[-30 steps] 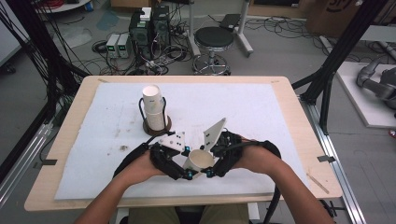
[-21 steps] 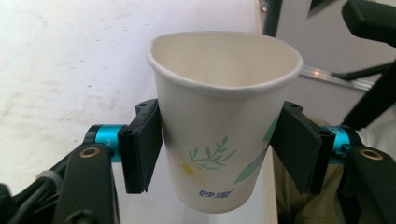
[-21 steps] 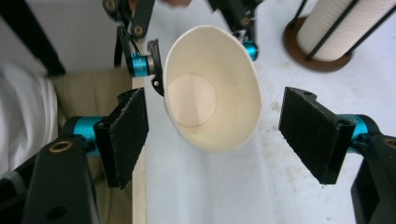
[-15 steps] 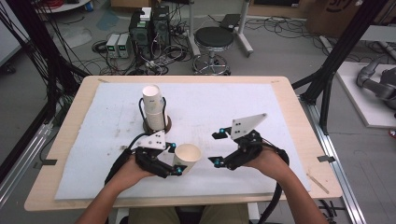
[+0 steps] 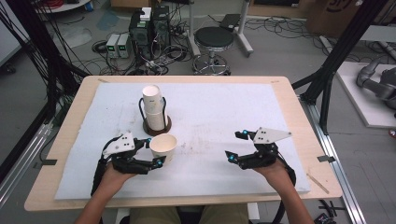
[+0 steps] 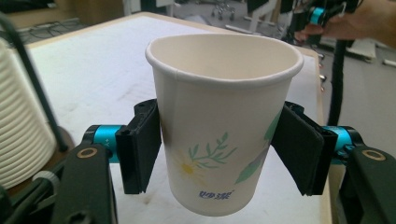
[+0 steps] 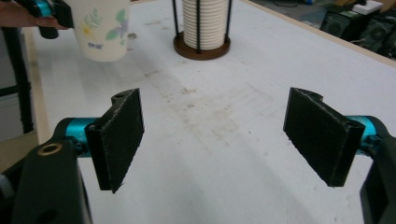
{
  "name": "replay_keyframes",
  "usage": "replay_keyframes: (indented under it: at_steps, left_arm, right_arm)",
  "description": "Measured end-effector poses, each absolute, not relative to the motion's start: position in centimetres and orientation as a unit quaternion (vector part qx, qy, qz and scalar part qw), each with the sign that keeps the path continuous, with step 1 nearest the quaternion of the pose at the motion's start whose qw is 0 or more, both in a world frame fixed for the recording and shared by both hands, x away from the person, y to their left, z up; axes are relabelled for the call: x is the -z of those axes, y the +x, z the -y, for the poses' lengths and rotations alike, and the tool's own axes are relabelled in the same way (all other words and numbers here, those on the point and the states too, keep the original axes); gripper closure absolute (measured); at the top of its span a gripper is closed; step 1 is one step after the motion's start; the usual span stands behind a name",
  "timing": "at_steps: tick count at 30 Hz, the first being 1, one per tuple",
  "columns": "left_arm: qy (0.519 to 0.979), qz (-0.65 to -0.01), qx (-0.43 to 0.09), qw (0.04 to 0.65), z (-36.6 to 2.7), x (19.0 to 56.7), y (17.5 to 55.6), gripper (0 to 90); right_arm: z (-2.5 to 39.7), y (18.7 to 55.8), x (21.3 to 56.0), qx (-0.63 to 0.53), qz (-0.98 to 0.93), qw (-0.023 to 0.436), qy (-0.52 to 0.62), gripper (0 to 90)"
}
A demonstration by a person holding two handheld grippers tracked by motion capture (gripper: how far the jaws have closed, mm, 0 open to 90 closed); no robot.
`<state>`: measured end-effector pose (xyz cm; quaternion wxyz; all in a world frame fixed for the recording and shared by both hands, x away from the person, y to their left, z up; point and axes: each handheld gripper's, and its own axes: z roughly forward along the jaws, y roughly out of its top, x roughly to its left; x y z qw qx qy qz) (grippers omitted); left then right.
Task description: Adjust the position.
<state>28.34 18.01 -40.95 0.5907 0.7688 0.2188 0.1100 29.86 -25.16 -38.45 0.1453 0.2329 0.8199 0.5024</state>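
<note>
Left gripper (image 6: pixel 219 154) clamped on a paper cup (image 6: pixel 223 121), upright, one pad on each side of its wall, raised off the white mat (image 5: pixel 219 116); stack of cups in a wire holder (image 5: pixel 154 111) just beyond it; right gripper (image 7: pixel 215 140) spread wide, nothing between the jaws, well apart from the cup.

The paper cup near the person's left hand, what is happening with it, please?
A person at the table holds a gripper in each hand. The left gripper grips a single paper cup upright by its sides, beside the stack of cups standing in a wire holder. In the left gripper view its fingers press on the cup walls. The right gripper is open and holds nothing, off to the right above the white mat.
</note>
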Motion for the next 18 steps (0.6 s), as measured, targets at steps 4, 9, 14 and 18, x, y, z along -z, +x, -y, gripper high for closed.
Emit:
replay_keyframes:
  at_steps: [4,9,14,18]
  left_arm:
    - [0.758,-0.223,-0.125,0.6,-18.7,40.8,28.1,34.1]
    - [0.746,-0.23,-0.138,0.609,-19.5,41.0,27.6,34.1]
    - [0.733,-0.23,-0.143,0.624,-20.3,41.0,27.4,34.1]
    - [0.729,-0.234,-0.144,0.627,-20.7,41.1,27.6,34.0]
  right_arm:
    - [26.2,29.8,39.6,-0.497,-0.811,0.168,0.26,20.6]
    - [27.2,29.5,39.7,-0.491,-0.805,0.184,0.278,20.5]
    - [28.2,29.0,39.6,-0.501,-0.788,0.193,0.3,20.5]
    - [28.7,29.1,39.6,-0.5,-0.783,0.203,0.31,20.5]
